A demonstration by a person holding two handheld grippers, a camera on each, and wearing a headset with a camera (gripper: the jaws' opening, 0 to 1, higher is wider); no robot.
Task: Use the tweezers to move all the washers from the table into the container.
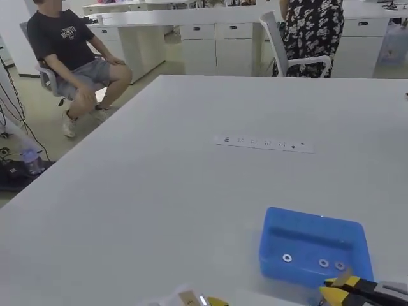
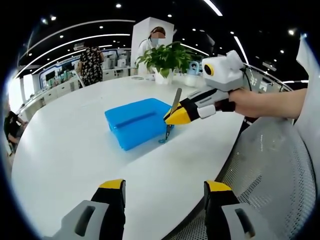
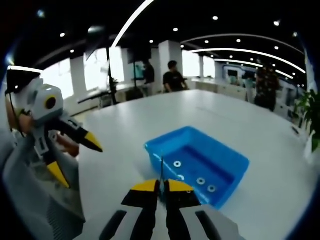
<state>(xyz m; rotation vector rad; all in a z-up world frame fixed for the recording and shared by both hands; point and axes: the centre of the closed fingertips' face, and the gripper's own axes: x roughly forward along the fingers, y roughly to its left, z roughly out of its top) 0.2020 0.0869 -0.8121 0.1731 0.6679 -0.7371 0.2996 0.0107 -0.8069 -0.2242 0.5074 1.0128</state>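
I am watching the tweezers (image 3: 161,170) pinched in the right gripper (image 3: 160,189), whose yellow-tipped jaws are pressing shut on them. In the right gripper view they are showing as a thin line running straight ahead from the jaws toward the near rim of the blue container (image 3: 220,152). The left gripper view is giving me the side look. There the long axis is standing steep, the grey upper end rising above the jaws and the tip pointing down at the table (image 2: 65,150) just beside the container's corner. I cannot tell whether the tip is touching.

Three washers (image 3: 200,181) are lying apart from one another on the container's floor. The left gripper view is hiding them behind the container's wall.

The left gripper (image 2: 165,199) is hovering at the table's near edge with its jaws spread wide, holding nothing. A potted plant (image 2: 165,57) is standing on the table beyond the container.
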